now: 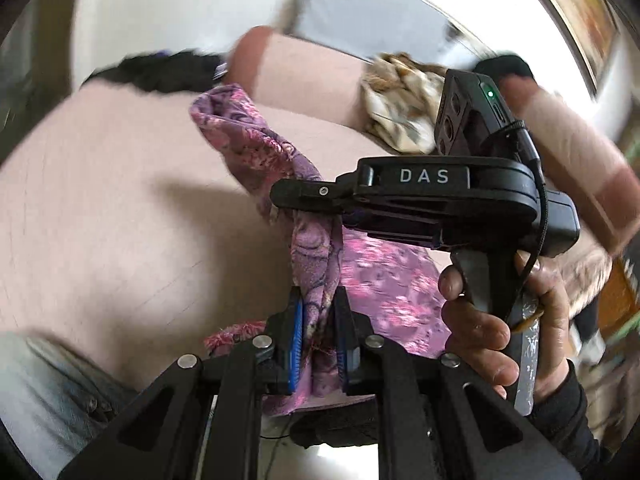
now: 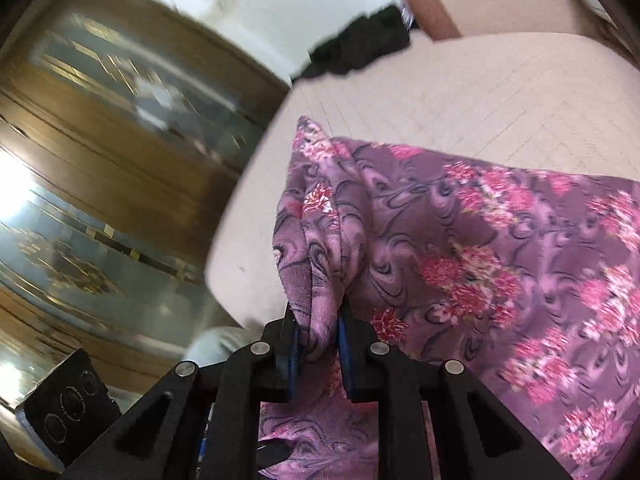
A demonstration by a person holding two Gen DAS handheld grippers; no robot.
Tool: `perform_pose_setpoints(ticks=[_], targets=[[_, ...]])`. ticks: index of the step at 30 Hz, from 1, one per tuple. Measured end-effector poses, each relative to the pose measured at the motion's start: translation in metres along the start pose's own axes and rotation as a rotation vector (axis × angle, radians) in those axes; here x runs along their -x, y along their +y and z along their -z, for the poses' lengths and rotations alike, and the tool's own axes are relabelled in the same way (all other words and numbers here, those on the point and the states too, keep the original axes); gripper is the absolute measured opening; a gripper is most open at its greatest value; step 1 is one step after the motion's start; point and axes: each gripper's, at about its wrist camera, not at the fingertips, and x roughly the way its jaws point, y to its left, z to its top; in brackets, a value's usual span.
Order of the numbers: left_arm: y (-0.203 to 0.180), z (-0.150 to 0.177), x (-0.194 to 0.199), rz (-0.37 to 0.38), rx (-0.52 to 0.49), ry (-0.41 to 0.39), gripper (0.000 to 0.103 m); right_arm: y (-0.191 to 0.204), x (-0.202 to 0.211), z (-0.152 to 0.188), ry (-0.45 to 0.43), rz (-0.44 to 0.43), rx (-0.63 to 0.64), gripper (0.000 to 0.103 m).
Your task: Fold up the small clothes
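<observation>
A purple floral garment [image 1: 384,280] with pink flowers hangs over a beige padded surface [image 1: 120,200]. My left gripper [image 1: 318,304] is shut on a bunched fold of it. My right gripper [image 1: 296,200], held in a hand, shows in the left wrist view and pinches the same cloth a little farther up. In the right wrist view the right gripper [image 2: 318,320] is shut on a gathered edge of the garment [image 2: 500,260], which spreads to the right over the beige surface [image 2: 440,100].
A black garment [image 1: 160,68] lies at the far edge of the surface; it also shows in the right wrist view [image 2: 360,52]. A tan patterned cloth [image 1: 400,104] lies at the back right. A beige cushion [image 1: 304,76] stands behind. Wooden floor [image 2: 100,180] is left.
</observation>
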Motion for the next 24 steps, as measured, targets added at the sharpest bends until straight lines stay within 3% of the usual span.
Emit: perform_pose_setpoints(ticks=[5,8,12,16,20,24], targets=[[-0.082,-0.013,-0.023,-0.01,-0.184,0.043,0.013,-0.046,0.085,0.024,-0.169,-0.139,-0.077,0.018],[-0.124,-0.023,-0.06,0.027,-0.231,0.089,0.013,-0.079,0.123,0.02,-0.232,-0.148,-0.16,0.018],[-0.156,-0.033,-0.104,0.109,-0.196,0.145,0.013,-0.116,0.16,0.021,-0.289,-0.068,-0.206,0.018],[-0.172,-0.024,-0.149,0.164,-0.173,0.238,0.013,-0.16,0.192,0.029,-0.274,0.078,-0.271,0.018],[-0.176,-0.013,-0.184,0.144,-0.155,0.295,0.013,-0.197,0.179,0.032,-0.189,0.174,-0.365,0.018],[-0.164,-0.009,-0.202,0.188,-0.067,0.344,0.014,-0.221,0.172,0.033,-0.139,0.219,-0.451,0.018]])
